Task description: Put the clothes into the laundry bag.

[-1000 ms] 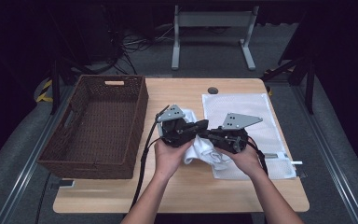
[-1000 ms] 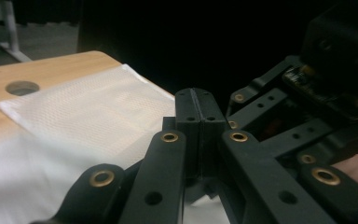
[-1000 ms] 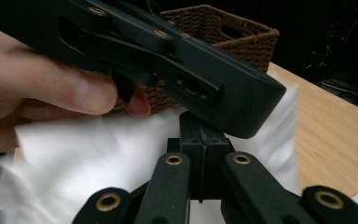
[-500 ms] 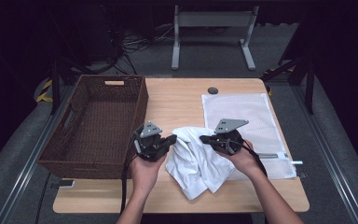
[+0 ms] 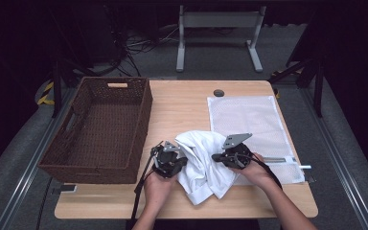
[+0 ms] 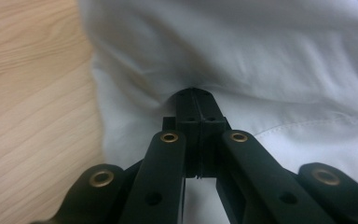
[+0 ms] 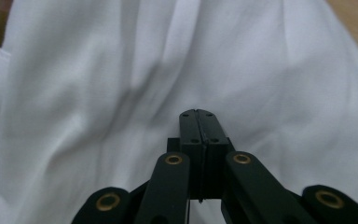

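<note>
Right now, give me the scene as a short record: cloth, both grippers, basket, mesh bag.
cloth: white cloth, bunched on the table, between the grippers
left gripper: jaws shut, tips pinching the cloth's left side
right gripper: jaws shut, tips against the cloth's right side
basket: brown wicker basket, left of the cloth; no contents visible
mesh bag: white mesh bag, flat, right of the cloth; cloth overlaps its near-left corner
</note>
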`<state>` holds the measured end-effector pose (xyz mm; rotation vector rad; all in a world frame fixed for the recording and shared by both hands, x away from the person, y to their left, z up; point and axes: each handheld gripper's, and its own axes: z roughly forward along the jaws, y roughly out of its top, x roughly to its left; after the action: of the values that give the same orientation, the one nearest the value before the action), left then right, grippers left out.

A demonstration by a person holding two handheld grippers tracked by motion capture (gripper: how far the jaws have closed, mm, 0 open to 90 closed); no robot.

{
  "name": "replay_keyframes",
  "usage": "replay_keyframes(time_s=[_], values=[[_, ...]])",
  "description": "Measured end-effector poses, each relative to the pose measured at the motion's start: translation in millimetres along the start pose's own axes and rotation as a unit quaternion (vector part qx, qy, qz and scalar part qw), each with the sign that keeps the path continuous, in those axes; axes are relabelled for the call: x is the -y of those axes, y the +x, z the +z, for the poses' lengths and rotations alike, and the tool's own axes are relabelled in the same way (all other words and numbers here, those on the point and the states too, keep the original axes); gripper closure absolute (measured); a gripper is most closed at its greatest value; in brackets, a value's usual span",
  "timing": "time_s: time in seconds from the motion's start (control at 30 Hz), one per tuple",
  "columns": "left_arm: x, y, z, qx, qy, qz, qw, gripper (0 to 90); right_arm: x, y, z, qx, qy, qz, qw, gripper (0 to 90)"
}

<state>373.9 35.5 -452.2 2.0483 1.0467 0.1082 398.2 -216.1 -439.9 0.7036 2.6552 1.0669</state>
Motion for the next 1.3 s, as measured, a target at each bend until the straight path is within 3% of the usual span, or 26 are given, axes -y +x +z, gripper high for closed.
replay_keyframes(time_s=[0.07, 0.1, 0.17, 0.3, 0.43, 0.53, 0.67, 0.77, 0.8, 0.87, 0.93, 1.0, 1.07, 1.13, 1.27, 1.3], values=[[-1.0, -1.3, 3.9, 0.007, 0.000, 0.000, 1.0000, 90.0, -0.4, 1.5, 3.1, -0.006, 0.001, 0.001, 1.0000, 90.0], [-2.5, -2.7, 8.9, 0.019, -0.004, -0.001, 0.9998, 90.0, -1.8, 5.1, 9.5, -0.026, 0.001, -0.001, 0.9997, 90.0], [-4.4, -5.7, 13.1, 0.030, -0.005, 0.001, 0.9995, 90.0, -3.5, 9.0, 13.7, -0.041, -0.004, -0.002, 0.9992, 90.0], [-7.7, -10.6, 15.2, 0.036, -0.013, 0.008, 0.9992, 90.0, -7.3, 14.2, 16.9, -0.048, -0.011, -0.006, 0.9988, 90.0], [-13.7, -8.8, 7.2, 0.071, -0.052, -0.006, 0.9961, 90.0, -9.2, 13.6, 10.0, -0.052, -0.038, 0.006, 0.9979, 90.0], [-23.3, -10.1, -2.7, 0.084, -0.081, -0.002, 0.9932, 90.0, -14.8, 14.4, -3.9, -0.052, -0.071, 0.007, 0.9961, 90.0], [-45.8, -3.0, -21.4, 0.117, -0.129, -0.006, 0.9847, 90.0, -31.9, 18.2, -24.4, -0.043, -0.122, -0.003, 0.9915, 90.0], [-56.3, 9.9, -29.8, 0.164, -0.149, -0.032, 0.9746, 90.0, -46.6, 17.6, -35.4, -0.041, -0.158, -0.004, 0.9866, 90.0], [-57.7, 15.0, -29.8, 0.168, -0.148, -0.039, 0.9738, 90.0, -50.6, 17.3, -37.2, -0.043, -0.165, -0.004, 0.9853, 90.0], [-55.7, 21.9, -22.4, 0.156, -0.128, -0.044, 0.9784, 90.0, -57.0, 16.9, -32.8, -0.037, -0.155, -0.009, 0.9871, 90.0], [-51.5, 27.4, -14.9, 0.156, -0.115, -0.054, 0.9795, 90.0, -57.4, 16.6, -27.5, -0.036, -0.148, -0.009, 0.9883, 90.0], [-44.2, 34.1, -5.3, 0.138, -0.091, -0.060, 0.9844, 90.0, -53.7, 14.3, -12.0, -0.041, -0.127, -0.005, 0.9910, 90.0], [-37.4, 37.7, -2.4, 0.094, -0.075, -0.063, 0.9907, 89.9, -49.6, 13.2, 0.7, -0.040, -0.107, -0.006, 0.9934, 90.0], [-37.2, 37.3, -8.5, 0.050, -0.075, -0.063, 0.9939, 75.4, -48.2, 12.8, 8.0, -0.041, -0.098, -0.004, 0.9943, 90.0], [-45.1, 32.6, -36.4, -0.001, -0.094, -0.041, 0.9947, 68.3, -50.4, 11.3, 14.1, -0.040, -0.099, -0.004, 0.9942, 90.0], [-45.1, 32.6, -36.4, -0.001, -0.094, -0.041, 0.9947, 67.6, -50.4, 11.3, 14.1, -0.040, -0.099, -0.004, 0.9942, 90.0]])
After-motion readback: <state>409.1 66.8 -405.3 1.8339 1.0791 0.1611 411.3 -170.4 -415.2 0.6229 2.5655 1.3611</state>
